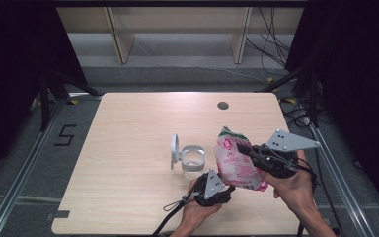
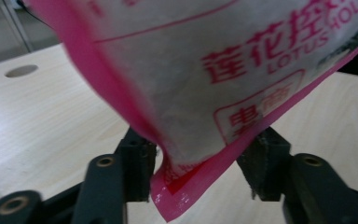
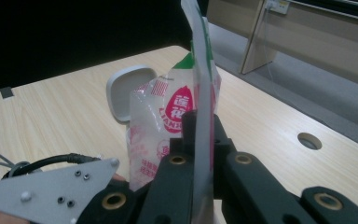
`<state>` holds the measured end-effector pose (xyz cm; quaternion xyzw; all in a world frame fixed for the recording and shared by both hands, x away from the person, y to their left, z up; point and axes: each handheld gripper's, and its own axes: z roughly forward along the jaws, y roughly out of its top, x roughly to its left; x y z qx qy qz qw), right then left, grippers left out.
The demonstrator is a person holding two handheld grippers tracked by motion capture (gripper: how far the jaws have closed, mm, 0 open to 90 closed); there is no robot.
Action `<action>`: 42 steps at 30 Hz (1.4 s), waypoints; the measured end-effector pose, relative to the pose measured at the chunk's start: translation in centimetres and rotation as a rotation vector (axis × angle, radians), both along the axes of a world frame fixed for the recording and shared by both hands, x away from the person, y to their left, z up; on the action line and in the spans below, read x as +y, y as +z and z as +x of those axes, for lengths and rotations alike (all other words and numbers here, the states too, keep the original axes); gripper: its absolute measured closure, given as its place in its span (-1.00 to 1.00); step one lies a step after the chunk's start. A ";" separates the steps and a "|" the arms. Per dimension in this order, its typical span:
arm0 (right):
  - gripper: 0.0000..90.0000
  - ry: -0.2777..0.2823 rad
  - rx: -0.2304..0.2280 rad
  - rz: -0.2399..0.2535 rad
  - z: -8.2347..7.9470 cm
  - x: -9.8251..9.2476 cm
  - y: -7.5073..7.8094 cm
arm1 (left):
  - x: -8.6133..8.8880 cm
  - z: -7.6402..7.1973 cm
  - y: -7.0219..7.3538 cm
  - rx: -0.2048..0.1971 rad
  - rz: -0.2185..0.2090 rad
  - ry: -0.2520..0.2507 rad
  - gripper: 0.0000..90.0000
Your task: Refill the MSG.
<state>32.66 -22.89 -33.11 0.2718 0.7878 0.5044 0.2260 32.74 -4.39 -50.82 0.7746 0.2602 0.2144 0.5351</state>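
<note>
- While my right gripper [image 1: 241, 148] clamps the pink-and-white printed plastic pouch [image 1: 234, 160] above the table's [image 1: 128, 128] 4 o'clock area, its edge sits pinched
- My left gripper [image 2: 198, 170] brackets its bottom corner, pads apart
- Clear lidded jar [image 1: 192, 159] at its 9 o'clock

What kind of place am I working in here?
Probably a lab or recording workspace, not a home: a bare wooden table with a cable hole, loose cables on the grey floor, a taped number 5 beside metal floor rails.

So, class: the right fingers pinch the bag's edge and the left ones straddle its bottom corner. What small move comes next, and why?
Probably close the left gripper on the bag: its pink corner hangs between the fingers, with a gap showing. The right gripper already clamps the edge.
</note>
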 end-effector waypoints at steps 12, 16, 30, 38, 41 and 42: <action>1.00 0.002 0.034 0.010 2.3 1.1 -0.4 | -0.4 -0.3 -0.5 0.085 -0.111 0.030 0.52; 1.00 -0.009 0.041 0.038 2.7 1.7 -0.6 | -0.5 -0.1 -0.7 0.087 -0.122 0.027 0.54; 1.00 -0.025 0.017 0.068 3.8 3.6 -0.6 | -1.3 0.2 -0.5 0.088 -0.202 0.061 0.55; 1.00 -0.006 0.018 0.088 4.7 4.2 -1.3 | -1.4 0.5 -0.7 0.086 -0.216 0.050 0.56; 1.00 -0.013 0.019 0.121 4.9 4.3 -1.5 | -1.4 0.5 -0.7 0.084 -0.215 0.054 0.56; 1.00 -0.012 0.033 0.117 4.9 4.4 -1.5 | -1.4 0.5 -0.7 0.082 -0.217 0.053 0.56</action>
